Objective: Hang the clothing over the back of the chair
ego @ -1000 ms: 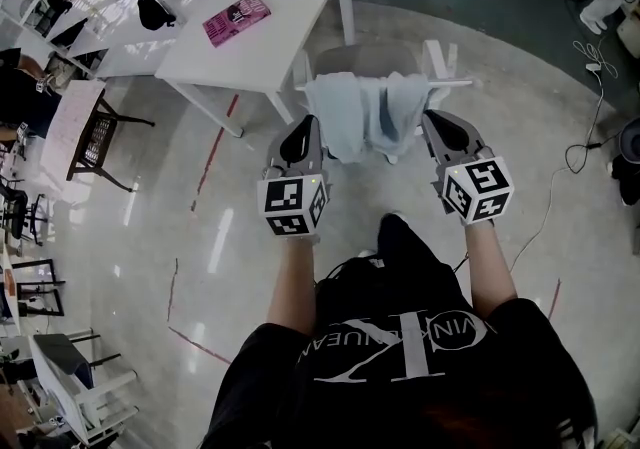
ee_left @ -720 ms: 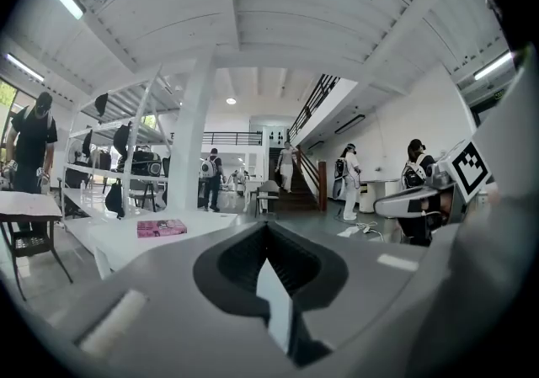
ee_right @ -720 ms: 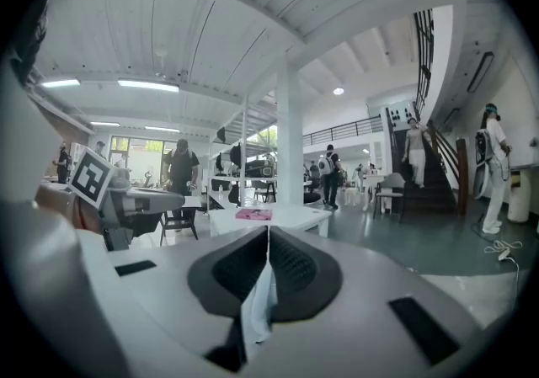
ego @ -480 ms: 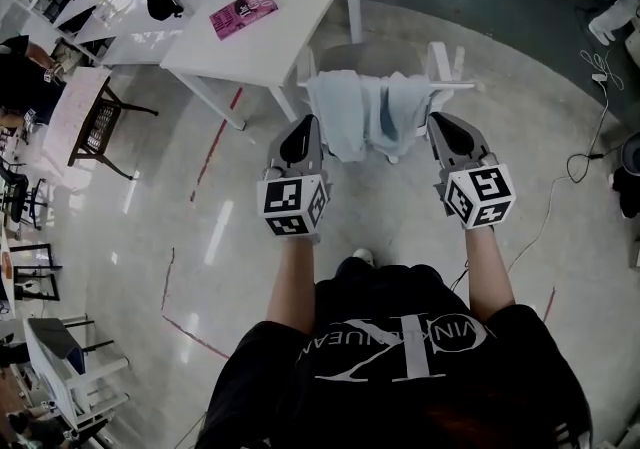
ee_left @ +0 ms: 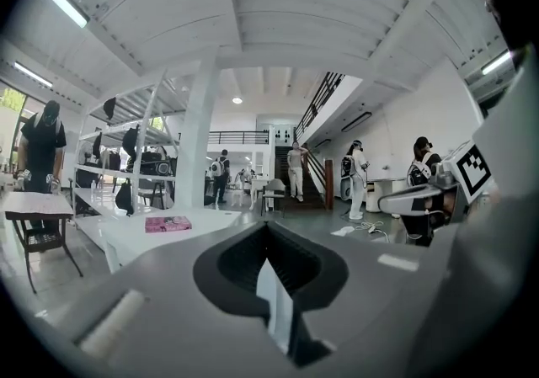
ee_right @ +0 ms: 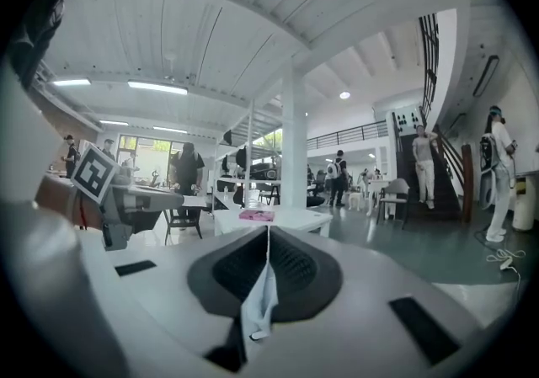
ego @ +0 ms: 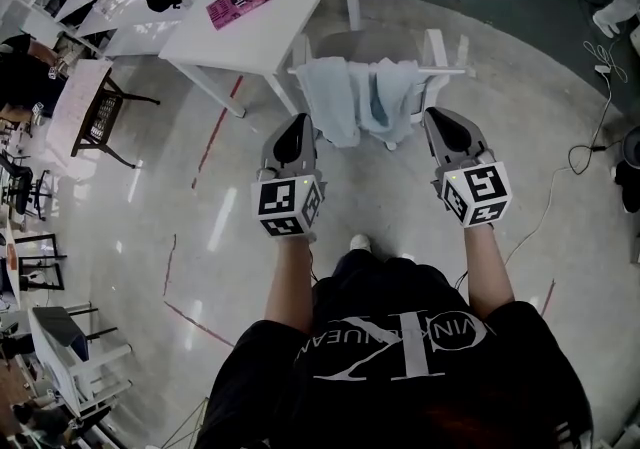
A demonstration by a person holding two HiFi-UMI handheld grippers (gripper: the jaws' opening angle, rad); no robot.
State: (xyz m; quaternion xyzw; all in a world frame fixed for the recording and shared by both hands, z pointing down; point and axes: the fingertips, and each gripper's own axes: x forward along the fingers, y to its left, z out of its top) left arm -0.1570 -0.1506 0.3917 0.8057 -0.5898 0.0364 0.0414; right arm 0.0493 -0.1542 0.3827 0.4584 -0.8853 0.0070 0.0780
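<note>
A light blue piece of clothing [ego: 360,97] hangs bunched over the top rail of a white chair [ego: 445,69] that is tucked under a white table. My left gripper [ego: 299,121] sits at the garment's lower left edge, level, and my right gripper [ego: 433,115] at its right edge. In the left gripper view the jaws [ee_left: 269,237] are shut with a pale strip of cloth [ee_left: 276,305] pinched between them. In the right gripper view the jaws [ee_right: 268,235] are shut too, on a fold of blue cloth [ee_right: 259,305].
The white table [ego: 270,32] with a pink booklet [ego: 238,4] stands just beyond the chair. A small dark-legged table [ego: 85,112] is at the left, another white chair [ego: 70,367] at the lower left. Cables [ego: 590,127] trail on the floor at the right.
Both grippers have drawn back a little from the chair, toward the person, still shut. The person's foot has shifted back under the body.
</note>
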